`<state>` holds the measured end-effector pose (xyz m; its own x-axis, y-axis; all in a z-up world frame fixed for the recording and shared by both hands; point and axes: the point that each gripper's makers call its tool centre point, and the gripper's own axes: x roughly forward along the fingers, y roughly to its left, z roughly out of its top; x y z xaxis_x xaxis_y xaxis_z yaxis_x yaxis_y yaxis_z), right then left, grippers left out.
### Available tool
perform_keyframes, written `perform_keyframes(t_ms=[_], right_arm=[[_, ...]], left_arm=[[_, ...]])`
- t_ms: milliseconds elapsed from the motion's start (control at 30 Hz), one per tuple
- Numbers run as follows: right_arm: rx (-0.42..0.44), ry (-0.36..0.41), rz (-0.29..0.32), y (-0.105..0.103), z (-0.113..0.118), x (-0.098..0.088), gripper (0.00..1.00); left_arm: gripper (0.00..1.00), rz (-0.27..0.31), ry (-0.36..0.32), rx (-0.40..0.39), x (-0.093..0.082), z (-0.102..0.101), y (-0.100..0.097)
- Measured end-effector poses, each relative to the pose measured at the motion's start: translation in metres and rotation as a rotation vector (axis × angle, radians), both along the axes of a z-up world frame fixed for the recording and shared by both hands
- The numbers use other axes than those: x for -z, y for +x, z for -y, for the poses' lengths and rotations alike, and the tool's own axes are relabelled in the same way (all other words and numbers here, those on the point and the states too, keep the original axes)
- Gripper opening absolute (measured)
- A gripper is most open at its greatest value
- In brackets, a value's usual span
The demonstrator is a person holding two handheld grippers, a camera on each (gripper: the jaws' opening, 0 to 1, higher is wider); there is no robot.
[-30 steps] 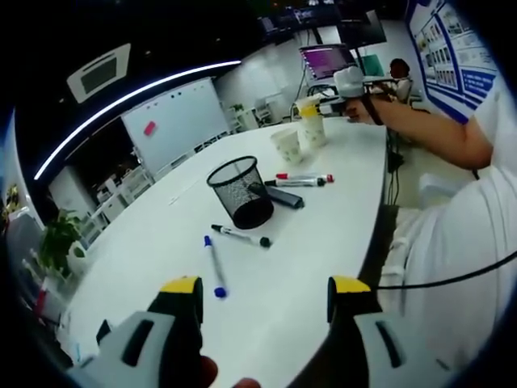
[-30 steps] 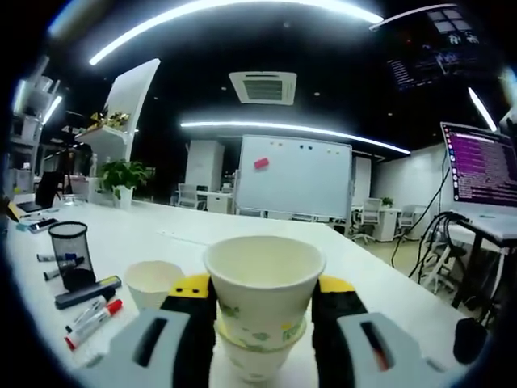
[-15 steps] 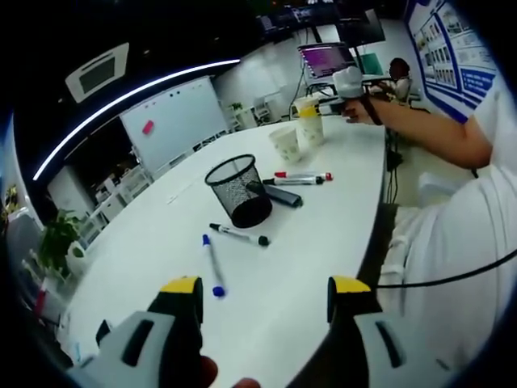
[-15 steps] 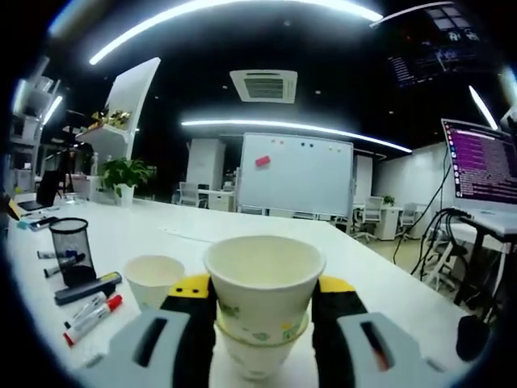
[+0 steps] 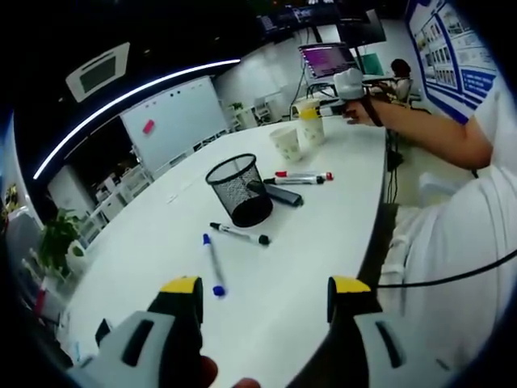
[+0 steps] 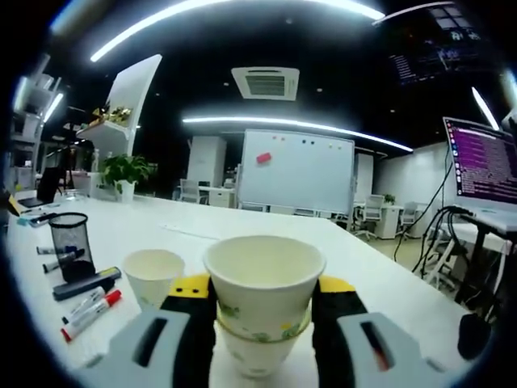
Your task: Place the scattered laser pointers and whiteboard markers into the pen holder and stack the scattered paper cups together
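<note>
My left gripper (image 5: 265, 293) is open and holds nothing, low over the white table (image 5: 307, 242). Ahead of it lie a blue marker (image 5: 212, 265) and a black marker (image 5: 240, 234), then the black mesh pen holder (image 5: 238, 191). A dark laser pointer (image 5: 279, 195) and red-capped markers (image 5: 303, 175) lie beside the holder. My right gripper (image 6: 262, 301) is shut on a paper cup (image 6: 264, 279) that sits nested in a second cup (image 6: 257, 356). A single cup (image 6: 153, 275) stands just left of it. The pen holder (image 6: 69, 238), the laser pointer (image 6: 82, 284) and the red-capped markers (image 6: 87, 311) lie further left.
A person's arm (image 5: 428, 129) reaches along the table's right edge with the right gripper (image 5: 343, 87) at the cups (image 5: 300, 133). A whiteboard (image 6: 295, 174) stands behind the table, a laptop (image 6: 485, 174) and a dark mouse (image 6: 472, 335) at the right, a plant (image 6: 123, 174) at far left.
The right gripper view has shifted very slightly; the held cup stays nested in the lower one. The left gripper has not moved.
</note>
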<state>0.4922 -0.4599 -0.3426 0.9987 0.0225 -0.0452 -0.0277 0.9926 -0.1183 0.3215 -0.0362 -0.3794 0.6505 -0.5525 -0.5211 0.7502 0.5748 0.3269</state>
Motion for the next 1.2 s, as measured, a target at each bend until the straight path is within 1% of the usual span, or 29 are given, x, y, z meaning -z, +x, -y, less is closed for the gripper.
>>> perform_keyframes(t_ms=[167, 467, 667, 967, 1067, 1200], right_arm=[[-0.003, 0.001, -0.007, 0.002, 0.001, 0.003, 0.47], [-0.003, 0.003, -0.008, 0.006, 0.005, 0.004, 0.47], [0.007, 0.013, 0.002, 0.008, 0.009, 0.004, 0.47], [0.005, 0.02, 0.001, 0.004, 0.006, 0.004, 0.47], [0.009, 0.033, -0.001, 0.003, 0.005, 0.005, 0.48], [0.007, 0.034, 0.0, 0.005, 0.006, 0.006, 0.48]], left_arm=[[0.63, 0.001, -0.002, 0.001, -0.002, 0.0, -0.001], [0.63, -0.001, 0.0, 0.001, 0.0, 0.0, 0.0], [0.63, 0.0, -0.005, -0.002, -0.001, 0.0, 0.001], [0.63, -0.001, 0.001, 0.001, 0.0, -0.001, 0.001], [0.63, -0.007, -0.003, 0.001, 0.002, -0.001, 0.001], [0.63, -0.007, -0.002, -0.004, 0.001, -0.001, 0.001]])
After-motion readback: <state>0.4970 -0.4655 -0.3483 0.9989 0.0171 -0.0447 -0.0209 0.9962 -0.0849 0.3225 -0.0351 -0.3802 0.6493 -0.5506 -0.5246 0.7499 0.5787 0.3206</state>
